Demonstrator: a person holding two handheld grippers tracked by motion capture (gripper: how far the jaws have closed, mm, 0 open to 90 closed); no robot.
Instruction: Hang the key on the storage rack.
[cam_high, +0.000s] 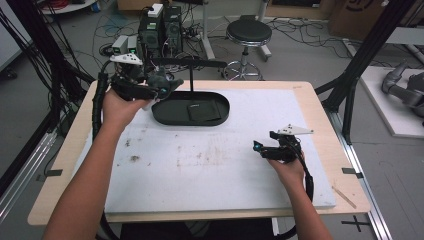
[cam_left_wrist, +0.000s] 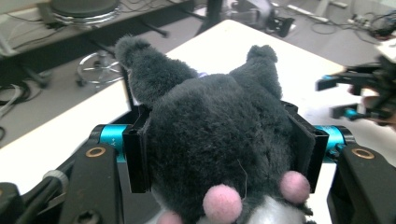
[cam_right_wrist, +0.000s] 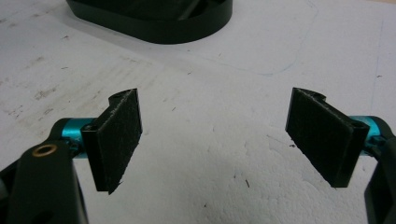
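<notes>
My left gripper (cam_high: 167, 86) is shut on a dark grey plush toy (cam_left_wrist: 215, 135) with two pointed ears and pink spots; its black pads (cam_left_wrist: 139, 156) press both sides of the toy. In the high view the plush toy (cam_high: 162, 82) hangs at the left end of a black oval tray (cam_high: 220, 116) that has a thin upright post with a crossbar. My right gripper (cam_high: 258, 148) stands open low over the white board, right of centre, with nothing between its pads (cam_right_wrist: 116, 140). The black oval tray (cam_right_wrist: 159, 25) lies ahead of it. My right gripper (cam_left_wrist: 345, 95) also appears far off in the left gripper view.
The white foam board (cam_high: 215, 160) covers a wooden table (cam_high: 325, 125) and carries brown stains near its middle. A black stool (cam_high: 248, 35), computer towers (cam_high: 160, 30) and cables stand on the floor behind the table. Black frame posts rise at both sides.
</notes>
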